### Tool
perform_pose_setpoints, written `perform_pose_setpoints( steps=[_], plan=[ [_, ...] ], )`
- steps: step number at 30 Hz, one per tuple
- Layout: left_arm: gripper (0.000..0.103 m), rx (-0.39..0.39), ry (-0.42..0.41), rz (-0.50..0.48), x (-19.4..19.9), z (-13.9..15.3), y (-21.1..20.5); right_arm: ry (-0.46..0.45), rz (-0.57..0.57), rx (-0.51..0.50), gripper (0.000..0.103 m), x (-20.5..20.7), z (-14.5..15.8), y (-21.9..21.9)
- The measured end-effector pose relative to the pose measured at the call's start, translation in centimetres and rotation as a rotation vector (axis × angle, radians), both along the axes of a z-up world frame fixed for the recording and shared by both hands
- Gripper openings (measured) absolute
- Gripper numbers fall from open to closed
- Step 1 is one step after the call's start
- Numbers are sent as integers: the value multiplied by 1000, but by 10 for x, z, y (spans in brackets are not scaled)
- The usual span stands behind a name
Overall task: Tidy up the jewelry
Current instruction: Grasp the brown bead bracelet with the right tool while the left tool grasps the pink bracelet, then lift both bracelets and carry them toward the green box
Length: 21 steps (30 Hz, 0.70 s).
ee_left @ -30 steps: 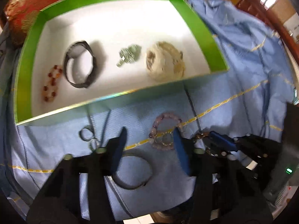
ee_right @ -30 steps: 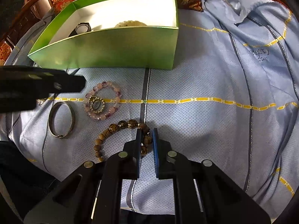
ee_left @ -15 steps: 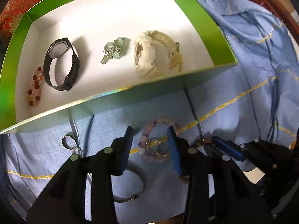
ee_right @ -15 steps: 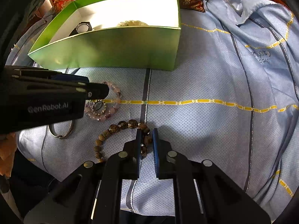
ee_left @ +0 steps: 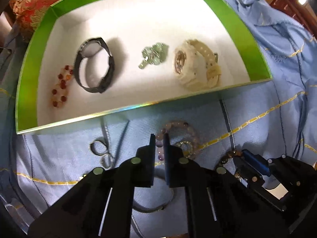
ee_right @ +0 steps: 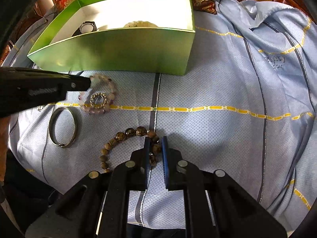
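Observation:
My left gripper (ee_left: 159, 136) points down just in front of the green box (ee_left: 118, 110). Its jaws are closing, and the pads press on beads of the pink bead bracelet (ee_left: 178, 124), which lies on the blue cloth. A small gold ring-shaped piece (ee_left: 185, 146) sits inside that bracelet. My right gripper (ee_right: 155, 140) is shut on the brown bead bracelet (ee_right: 122, 135), which rests on the cloth. Inside the box lie a black watch (ee_left: 93, 67), a red bead bracelet (ee_left: 60, 87), a green jade piece (ee_left: 153, 56) and a cream watch (ee_left: 196, 67).
A silver bangle (ee_right: 63, 128) lies on the blue cloth (ee_right: 218, 89) left of the brown bracelet. Two small rings (ee_left: 98, 147) sit near the box's front wall. A red patterned cushion (ee_left: 29, 2) is behind the box. The cloth is rumpled at the right.
My left gripper has shifted over the pink bracelet and its jaws have come together on the beads. The right gripper has stayed shut on the brown bracelet without moving.

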<state>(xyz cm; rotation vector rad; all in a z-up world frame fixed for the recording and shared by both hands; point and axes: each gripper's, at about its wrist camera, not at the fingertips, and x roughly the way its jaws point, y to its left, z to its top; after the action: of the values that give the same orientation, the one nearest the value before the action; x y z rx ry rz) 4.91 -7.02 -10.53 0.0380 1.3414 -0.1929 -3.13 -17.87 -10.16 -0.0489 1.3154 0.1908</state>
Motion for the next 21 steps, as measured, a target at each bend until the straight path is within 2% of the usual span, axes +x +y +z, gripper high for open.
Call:
perform_pose_setpoints(
  steps=[6,14,21],
  plan=[
    [8,-44,-51,12,-7,22,14,-20,-9,12,12,-1,8,-3],
    [8,-117,-98,6,-30,59,33,-92,-20,44,12,-3,39,-1],
    [8,-176,-113,30,-36,72,45,-133,-21,61,12,3,56,4]
  ],
)
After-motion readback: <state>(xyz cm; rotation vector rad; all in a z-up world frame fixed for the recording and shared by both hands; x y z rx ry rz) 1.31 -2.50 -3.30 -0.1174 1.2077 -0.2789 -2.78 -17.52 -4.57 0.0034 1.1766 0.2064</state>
